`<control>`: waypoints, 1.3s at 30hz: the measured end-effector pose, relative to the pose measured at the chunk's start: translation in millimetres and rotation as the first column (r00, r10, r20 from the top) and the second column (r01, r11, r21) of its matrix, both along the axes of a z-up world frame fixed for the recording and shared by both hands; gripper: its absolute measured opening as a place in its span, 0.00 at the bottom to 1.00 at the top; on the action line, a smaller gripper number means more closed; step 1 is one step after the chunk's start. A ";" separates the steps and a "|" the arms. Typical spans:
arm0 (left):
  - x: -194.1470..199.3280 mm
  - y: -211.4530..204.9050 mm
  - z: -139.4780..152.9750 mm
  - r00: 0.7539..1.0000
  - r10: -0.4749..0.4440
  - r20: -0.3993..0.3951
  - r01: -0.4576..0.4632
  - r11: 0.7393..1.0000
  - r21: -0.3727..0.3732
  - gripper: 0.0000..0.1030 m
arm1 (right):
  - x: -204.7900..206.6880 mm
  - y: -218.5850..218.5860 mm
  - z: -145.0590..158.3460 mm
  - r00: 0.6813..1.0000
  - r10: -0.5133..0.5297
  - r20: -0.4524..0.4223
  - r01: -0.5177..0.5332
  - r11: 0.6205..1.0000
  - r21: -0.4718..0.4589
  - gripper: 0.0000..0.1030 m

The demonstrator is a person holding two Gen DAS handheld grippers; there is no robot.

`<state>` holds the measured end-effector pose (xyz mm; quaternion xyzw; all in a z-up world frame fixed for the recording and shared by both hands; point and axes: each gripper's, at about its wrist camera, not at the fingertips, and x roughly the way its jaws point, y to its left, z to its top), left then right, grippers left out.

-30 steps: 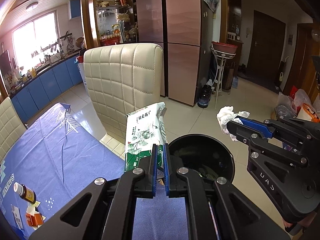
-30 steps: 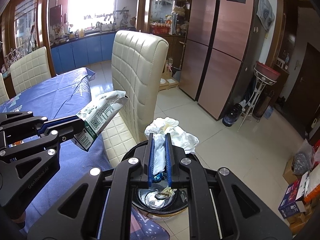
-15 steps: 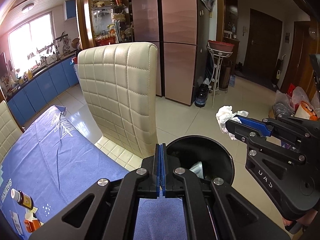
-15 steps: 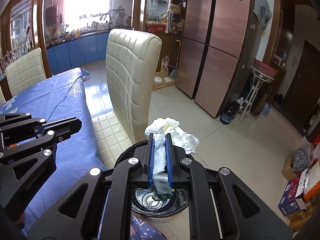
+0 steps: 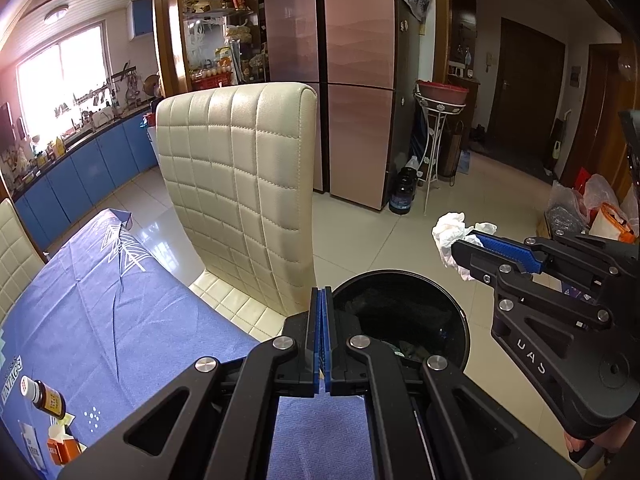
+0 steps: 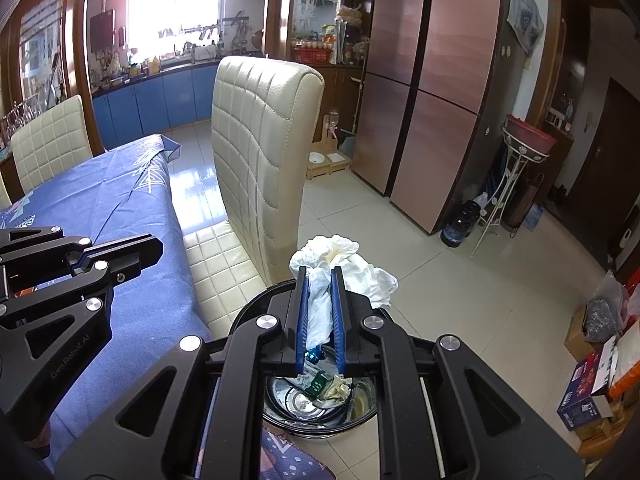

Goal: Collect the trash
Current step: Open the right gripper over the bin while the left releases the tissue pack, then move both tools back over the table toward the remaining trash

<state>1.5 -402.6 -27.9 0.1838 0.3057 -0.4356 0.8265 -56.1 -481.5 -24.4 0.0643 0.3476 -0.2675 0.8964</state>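
Note:
My right gripper (image 6: 319, 284) is shut on a crumpled white tissue (image 6: 344, 264) and holds it above the round black trash bin (image 6: 256, 308), which holds wrappers and a green-and-white packet (image 6: 318, 384). In the left wrist view the same tissue (image 5: 450, 236) hangs from the right gripper (image 5: 466, 240) beyond the bin (image 5: 400, 280). My left gripper (image 5: 323, 300) is shut and empty, over the table edge next to the bin. It also shows in the right wrist view (image 6: 154, 246).
A cream quilted chair (image 5: 240, 184) stands between the blue-clothed table (image 5: 100, 300) and the bin. A small brown bottle (image 5: 44, 396) and an orange box (image 5: 60, 446) lie on the table at lower left. Bags and boxes (image 6: 600, 360) sit on the floor at right.
My left gripper let go of the green-and-white packet, which dropped into the bin, then closed empty. The right gripper still holds the tissue over the bin.

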 end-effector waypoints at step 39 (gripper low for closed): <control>8.2 16.1 6.6 0.998 0.061 -0.004 -0.061 0.998 -0.007 0.00 | 6.1 1.9 2.5 1.000 -0.018 -0.004 0.018 1.000 -0.015 0.97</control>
